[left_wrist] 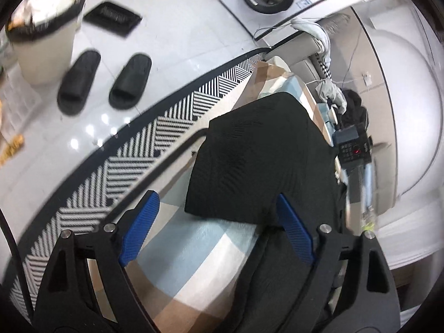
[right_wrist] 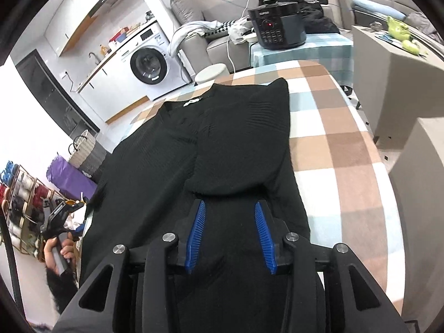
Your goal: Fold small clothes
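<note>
A black sweater (right_wrist: 222, 144) lies partly folded on the checked bench (right_wrist: 341, 144). Both hand-held grippers, left (left_wrist: 219, 230) and right (right_wrist: 230, 236), hover above it with jaws apart, gripping nothing; a rice cooker (right_wrist: 277, 26) stands at twelve o'clock.

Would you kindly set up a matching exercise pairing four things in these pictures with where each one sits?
Things:
1. black knitted garment
2. pair of black slippers
3. dark electric cooker
4. white front-loading washing machine

Places:
A. on the pale tiled floor
B. under the kitchen counter
C. on the brown, white and blue checked cloth
D. on the light blue checked cloth

Pairs: 1-C, 2-A, 3-D, 4-B
</note>
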{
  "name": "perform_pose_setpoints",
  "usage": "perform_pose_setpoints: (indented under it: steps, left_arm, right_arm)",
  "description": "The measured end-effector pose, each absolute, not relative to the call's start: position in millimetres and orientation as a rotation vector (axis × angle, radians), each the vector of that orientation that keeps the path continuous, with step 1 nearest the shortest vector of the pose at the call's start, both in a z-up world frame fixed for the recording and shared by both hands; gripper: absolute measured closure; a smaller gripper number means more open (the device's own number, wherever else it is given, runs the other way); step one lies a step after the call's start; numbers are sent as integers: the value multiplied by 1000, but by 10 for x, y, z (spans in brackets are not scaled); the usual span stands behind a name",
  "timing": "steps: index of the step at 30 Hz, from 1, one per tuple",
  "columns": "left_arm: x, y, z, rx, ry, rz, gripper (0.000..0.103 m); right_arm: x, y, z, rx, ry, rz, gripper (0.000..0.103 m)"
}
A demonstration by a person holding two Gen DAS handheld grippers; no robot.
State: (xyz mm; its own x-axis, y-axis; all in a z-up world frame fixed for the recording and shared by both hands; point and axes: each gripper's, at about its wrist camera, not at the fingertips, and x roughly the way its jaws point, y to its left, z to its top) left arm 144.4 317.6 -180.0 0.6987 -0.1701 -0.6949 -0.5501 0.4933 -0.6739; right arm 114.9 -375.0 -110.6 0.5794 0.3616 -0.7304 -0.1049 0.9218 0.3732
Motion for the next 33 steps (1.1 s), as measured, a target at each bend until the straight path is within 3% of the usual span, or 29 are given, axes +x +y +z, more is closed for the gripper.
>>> perform_pose_setpoints:
  steps: [4, 9, 13, 23, 28, 33]
  left_arm:
    - [1573, 3204, -1966, -1096, 813, 233, 31]
    - [1604, 3193, -2095, -1116, 783, 234, 67]
    - [1538, 3052, -1912, -1071, 743, 248, 85]
    - [1785, 2499, -917, -712, 635, 288, 93]
    - [2167, 1575, -289, -482, 600, 144, 93]
    - [2531, 511, -326, -313, 744, -76, 92]
  right_arm:
    - [1046, -3815, -1114, 332, 913, 260, 64]
    - [961, -3867, -1141, 349, 911, 262, 64]
    - [940, -3876, -1155, 359, 912, 264, 64]
    - [844, -3919, -1182, 380, 901, 263, 63]
    - [787, -3961, -1170, 392, 894, 259, 63]
    - [730, -4009, -1166, 395, 895, 246, 63]
